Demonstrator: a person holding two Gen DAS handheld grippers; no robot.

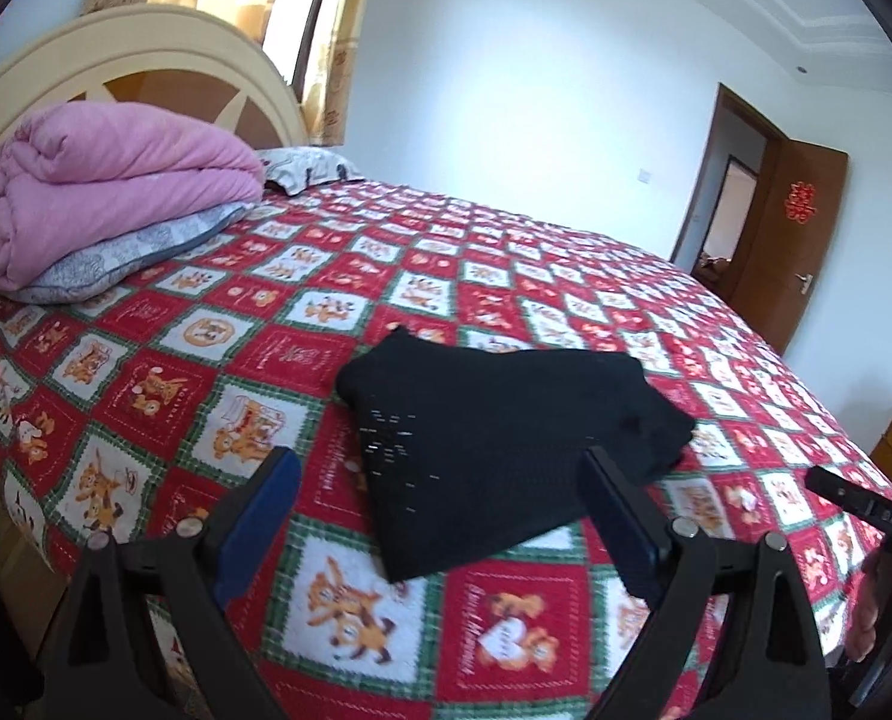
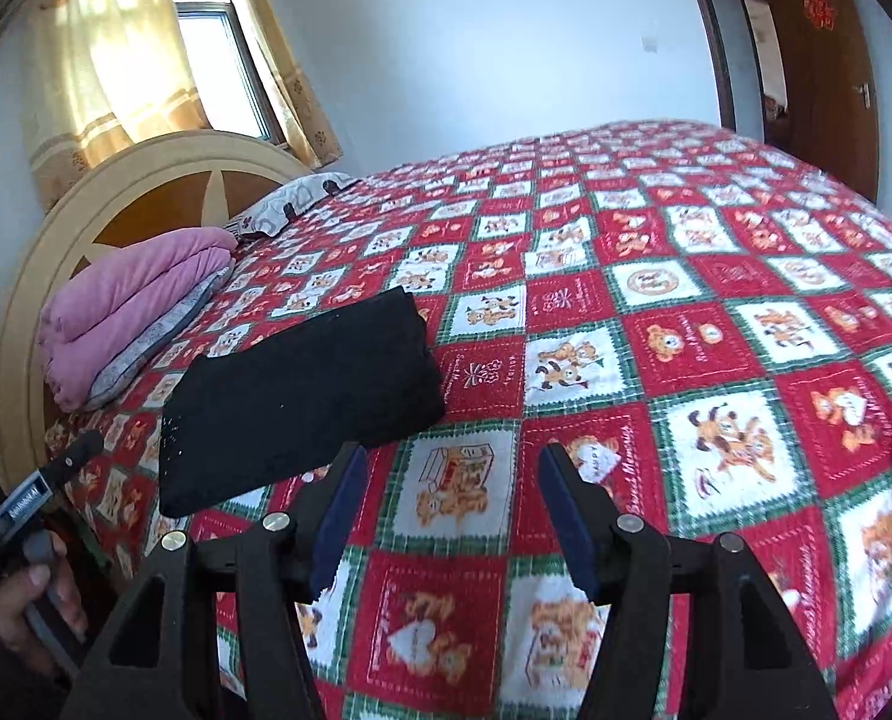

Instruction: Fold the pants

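Folded black pants point(image 1: 494, 456) lie flat on the bed's red, white and green bear-print quilt point(image 1: 254, 324), a compact dark slab near the close edge. In the left wrist view they sit straight ahead at twelve o'clock, just past the left tool point(image 1: 440, 492), whose blue-padded jaws stand wide apart and released, nothing pinched between them. Tiny pale flecks dot the cloth; what they are is hard to make out.

Over to the right wrist view: the pants point(image 2: 302, 402) slide off to ten o'clock, and the right tool point(image 2: 452, 492) hovers over bare quilt, jaws easing apart, empty, gripping nothing.

Writing now. The quilt squares carry script lettering, too blurred to read with any confidence. The brown door point(image 1: 800, 240) bears a red paper character ornament point(image 1: 799, 201).

Each camera catches the other side's hardware: at three o'clock in the left view, a black handle with a small label, digits unclear; at eight o'clock in the right view, a hand point(image 2: 32, 600) wrapped round a similar handle, label unreadable.

Only the right view shows the window point(image 2: 218, 36) glass between yellow curtains. A rolled pink duvet point(image 1: 104, 192) rests on a grey pillow point(image 1: 128, 258) by the headboard point(image 1: 146, 66) at ten o'clock.
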